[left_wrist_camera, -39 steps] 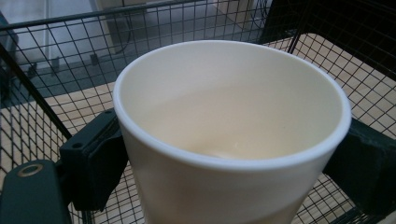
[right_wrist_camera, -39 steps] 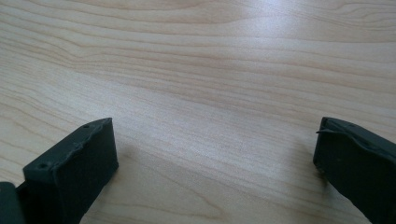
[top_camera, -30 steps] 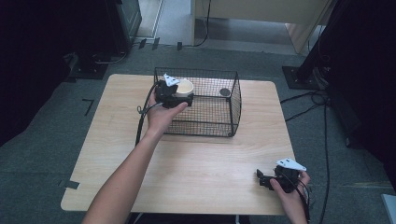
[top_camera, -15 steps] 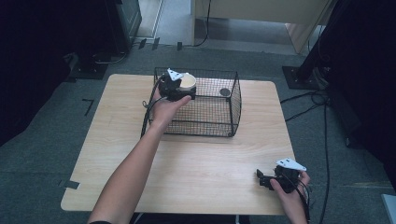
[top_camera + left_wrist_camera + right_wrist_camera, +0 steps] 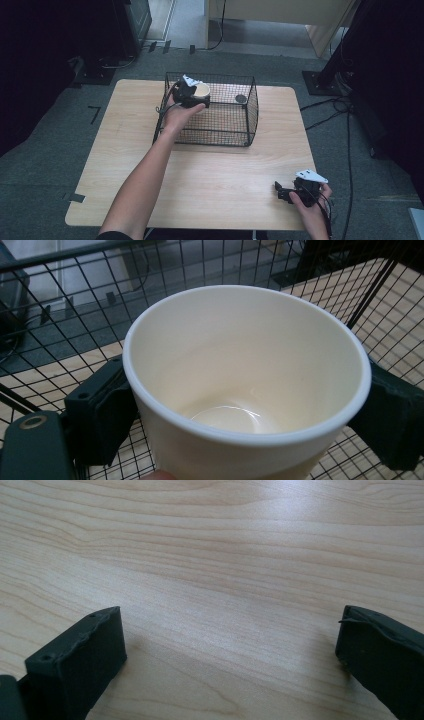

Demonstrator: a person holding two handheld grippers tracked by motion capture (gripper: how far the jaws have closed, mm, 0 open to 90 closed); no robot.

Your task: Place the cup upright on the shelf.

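Note:
My left gripper (image 5: 196, 98) is shut on a cream paper cup (image 5: 202, 90), holding it upright over the left part of a black wire basket (image 5: 250, 117). In the left gripper view the empty cup (image 5: 245, 385) sits squeezed between both jaws, with basket mesh all around and behind it. A small dark round object (image 5: 241, 98) lies inside the basket near its far right corner. My right gripper (image 5: 282, 192) rests low at the table's front right, open, and the right gripper view shows bare wood between its wide-apart jaws.
The light wooden table (image 5: 125, 150) has free room in front of the basket and along its left side. Dark stands and cables (image 5: 345, 130) lie on the grey floor to the right, and black equipment sits beyond the far left corner.
My left gripper has carried the cup a little to the right and farther over the basket. The right gripper has stayed put.

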